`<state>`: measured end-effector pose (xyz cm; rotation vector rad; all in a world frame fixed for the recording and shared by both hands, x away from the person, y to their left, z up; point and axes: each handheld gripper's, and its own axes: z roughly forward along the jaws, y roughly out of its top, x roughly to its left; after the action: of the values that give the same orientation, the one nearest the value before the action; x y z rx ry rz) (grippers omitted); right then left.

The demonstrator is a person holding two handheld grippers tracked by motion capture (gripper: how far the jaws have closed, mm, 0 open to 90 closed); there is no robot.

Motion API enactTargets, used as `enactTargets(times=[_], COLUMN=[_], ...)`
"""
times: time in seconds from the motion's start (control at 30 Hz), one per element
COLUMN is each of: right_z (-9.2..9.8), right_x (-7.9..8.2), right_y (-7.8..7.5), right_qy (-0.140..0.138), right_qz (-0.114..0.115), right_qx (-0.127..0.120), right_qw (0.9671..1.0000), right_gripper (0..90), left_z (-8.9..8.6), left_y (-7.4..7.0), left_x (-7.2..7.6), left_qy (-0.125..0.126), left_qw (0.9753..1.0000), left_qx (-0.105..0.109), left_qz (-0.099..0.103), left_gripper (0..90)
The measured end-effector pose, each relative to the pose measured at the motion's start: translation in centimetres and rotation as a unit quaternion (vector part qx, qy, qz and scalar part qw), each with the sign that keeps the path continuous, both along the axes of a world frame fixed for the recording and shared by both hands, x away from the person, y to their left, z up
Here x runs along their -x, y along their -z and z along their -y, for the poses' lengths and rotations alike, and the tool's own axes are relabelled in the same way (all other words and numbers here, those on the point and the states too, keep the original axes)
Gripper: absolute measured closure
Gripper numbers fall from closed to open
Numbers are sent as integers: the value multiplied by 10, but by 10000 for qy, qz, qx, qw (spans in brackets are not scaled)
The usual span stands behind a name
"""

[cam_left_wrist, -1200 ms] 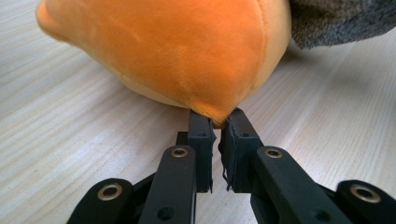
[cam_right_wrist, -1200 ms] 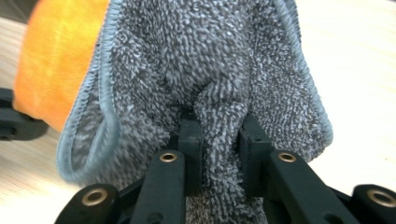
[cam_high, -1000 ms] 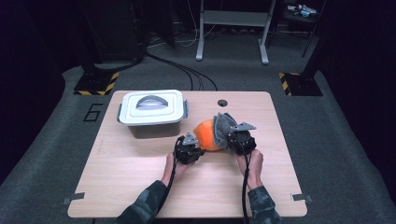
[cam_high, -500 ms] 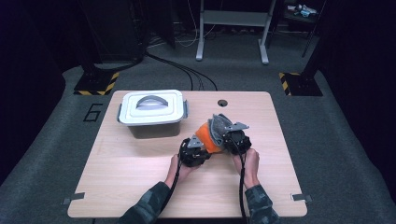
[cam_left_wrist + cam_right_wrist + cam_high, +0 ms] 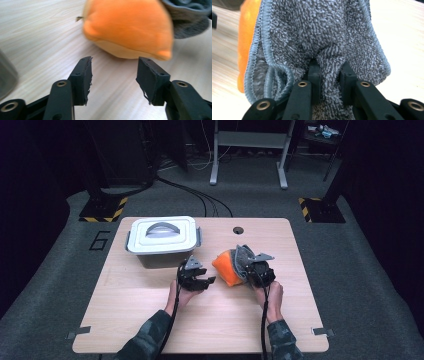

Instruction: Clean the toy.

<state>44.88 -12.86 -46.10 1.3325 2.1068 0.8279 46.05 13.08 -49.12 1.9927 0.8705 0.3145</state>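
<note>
one orange cushion [image 5: 226, 267] and one grey towel [image 5: 243, 258] lie mid-table, one lidded white box [image 5: 162, 239] at ten o'clock from them. the right gripper [image 5: 329, 75] pinches a towel fold, a detail the right gripper view gives. the left gripper [image 5: 113, 75] is spread and empty, the cushion at its twelve o'clock
</note>
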Motion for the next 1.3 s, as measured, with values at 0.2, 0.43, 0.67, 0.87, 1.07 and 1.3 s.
enactTargets(times=[0.2, 0.43, 0.67, 0.87, 1.07, 1.3], right_z=[6, 7, 7, -6, -18, -7], right_x=[0, -1, -1, 18, 21, 25], right_y=[2, 2, -4, -23, -26, -40], right_qy=[30, 26, 81, -104, -147, -66], right_qz=[-24, -18, 36, 418, 554, 667], right_qx=[25, 51, 109, 95, 308, 172], right_qw=[10000, 10000, 9999, 9990, 9979, 9976], right_gripper=[753, 753, 753, 754, 755, 756], left_z=[14, 24, 26, 23, 18, 21], left_y=[-8, -12, -9, -4, 2, -1], left_x=[-12, -26, -23, -10, 0, 9], left_qy=[70, 261, 223, 164, 138, 136], left_qw=[9998, 9994, 9997, 9999, 9996, 9991], left_qx=[-110, -135, -61, -11, 221, 409], left_qz=[154, 160, 122, 29, -53, -53], left_gripper=[429, 528, 796, 830, 842, 853])
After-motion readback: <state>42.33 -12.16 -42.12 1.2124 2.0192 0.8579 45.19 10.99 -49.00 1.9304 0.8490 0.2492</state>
